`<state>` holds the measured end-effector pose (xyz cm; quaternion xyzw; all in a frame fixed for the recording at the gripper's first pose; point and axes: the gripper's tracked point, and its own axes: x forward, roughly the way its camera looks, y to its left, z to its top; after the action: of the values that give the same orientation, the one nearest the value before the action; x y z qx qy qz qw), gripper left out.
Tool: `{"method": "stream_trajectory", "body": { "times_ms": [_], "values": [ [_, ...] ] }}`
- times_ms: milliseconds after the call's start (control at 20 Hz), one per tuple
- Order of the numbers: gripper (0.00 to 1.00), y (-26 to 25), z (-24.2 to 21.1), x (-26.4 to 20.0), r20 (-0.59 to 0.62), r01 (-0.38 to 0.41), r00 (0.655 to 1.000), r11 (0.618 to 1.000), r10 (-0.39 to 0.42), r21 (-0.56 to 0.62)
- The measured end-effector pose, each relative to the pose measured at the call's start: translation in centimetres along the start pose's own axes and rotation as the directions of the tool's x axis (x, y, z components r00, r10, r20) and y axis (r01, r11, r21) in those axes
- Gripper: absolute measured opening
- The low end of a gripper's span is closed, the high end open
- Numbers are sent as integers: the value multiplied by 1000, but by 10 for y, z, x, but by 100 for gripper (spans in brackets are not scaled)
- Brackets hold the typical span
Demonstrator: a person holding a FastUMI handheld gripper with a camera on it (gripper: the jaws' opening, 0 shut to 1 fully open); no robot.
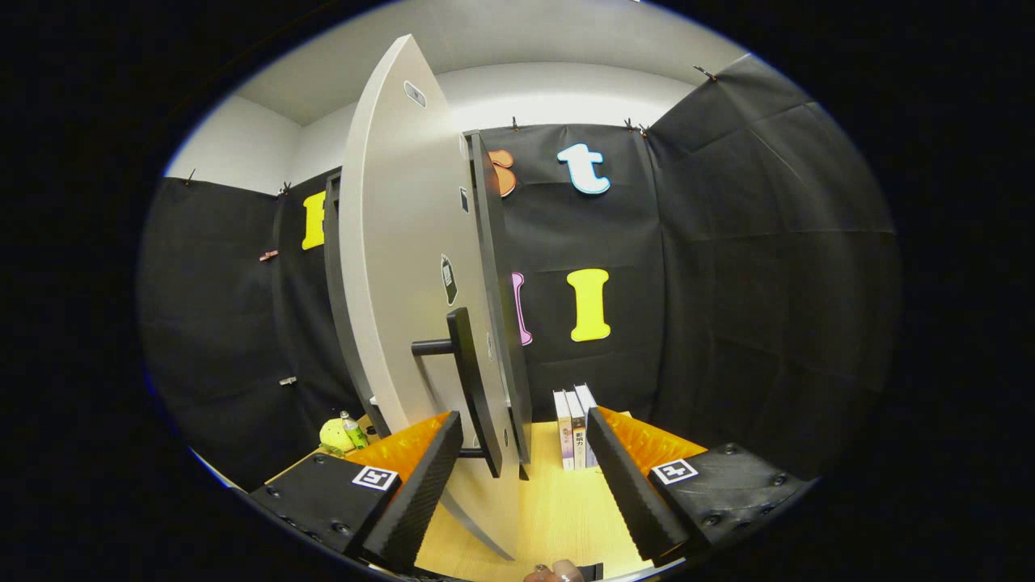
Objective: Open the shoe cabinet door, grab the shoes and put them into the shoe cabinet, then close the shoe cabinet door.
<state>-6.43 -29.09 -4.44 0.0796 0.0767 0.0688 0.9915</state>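
Grey cabinet door (pixel 396 267) ajar, its black handle (pixel 473 388) between spread fingers (pixel 524 485), seemingly untouched.

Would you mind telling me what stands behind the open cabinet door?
Beyond the open fingers, upright books show right of the cabinet door, a small bottle left. The door covers the cabinet's inside.

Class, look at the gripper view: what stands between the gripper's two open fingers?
In the gripper view, the cabinet door with its black handle stands between the gripper fingers, untouched.
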Motion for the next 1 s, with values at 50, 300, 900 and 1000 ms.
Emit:
{"method": "stream_trajectory", "body": {
  "times_ms": [50,300,900,1000],
  "values": [
    [98,1,1,2,2,-6,1000,1000,6,6],
    [98,17,1,16,12,-14,1000,1000,14,-23],
    [98,109,-21,38,2,-41,999,999,41,-5],
    [98,124,-24,42,4,-33,999,999,33,11]
  ]
}}
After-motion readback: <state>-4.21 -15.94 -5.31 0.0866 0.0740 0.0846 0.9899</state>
